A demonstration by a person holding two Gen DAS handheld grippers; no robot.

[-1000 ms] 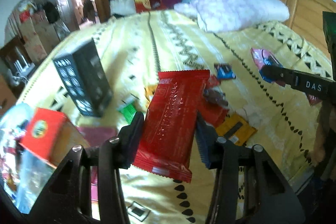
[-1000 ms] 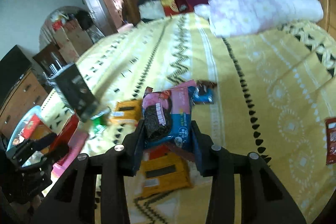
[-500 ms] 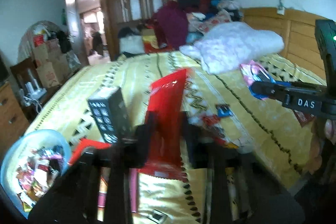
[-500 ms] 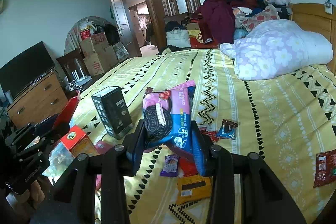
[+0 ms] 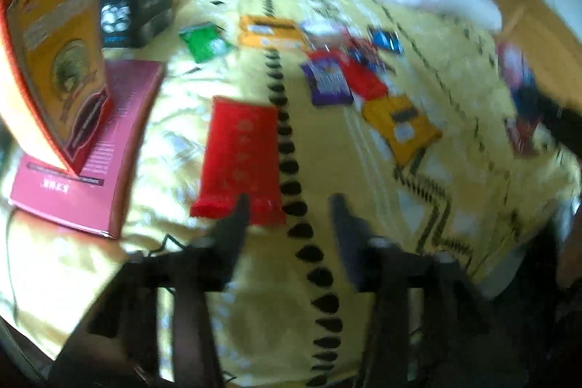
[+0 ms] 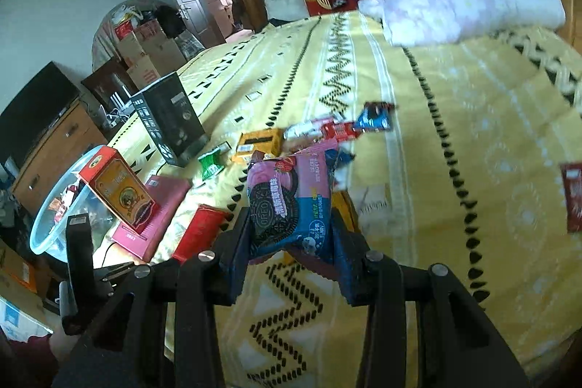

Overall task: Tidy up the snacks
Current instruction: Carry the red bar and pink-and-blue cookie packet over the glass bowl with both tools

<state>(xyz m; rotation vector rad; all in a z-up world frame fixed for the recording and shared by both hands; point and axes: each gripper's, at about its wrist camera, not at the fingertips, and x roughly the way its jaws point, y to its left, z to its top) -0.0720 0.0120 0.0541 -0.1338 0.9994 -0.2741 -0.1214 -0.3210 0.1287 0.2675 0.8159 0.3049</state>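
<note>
On yellow bedspread, red snack pack lying flat, left gripper jaws opening w/ nothing between, right gripper pinching Oreo pack

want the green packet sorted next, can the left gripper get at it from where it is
Probably yes. The left gripper is empty, its jaws opening, and the green packet lies alone on bare bedspread. Only the flat red packet lies between them, low enough to pass over.

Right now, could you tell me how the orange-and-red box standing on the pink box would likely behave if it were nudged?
The orange-and-red box stands tall and narrow, tilted, on the flat pink box, so it would probably tip rather than slide. It looks like thin card, so likely light. Falling leftward, it might land in the clear bowl beside it.
</note>
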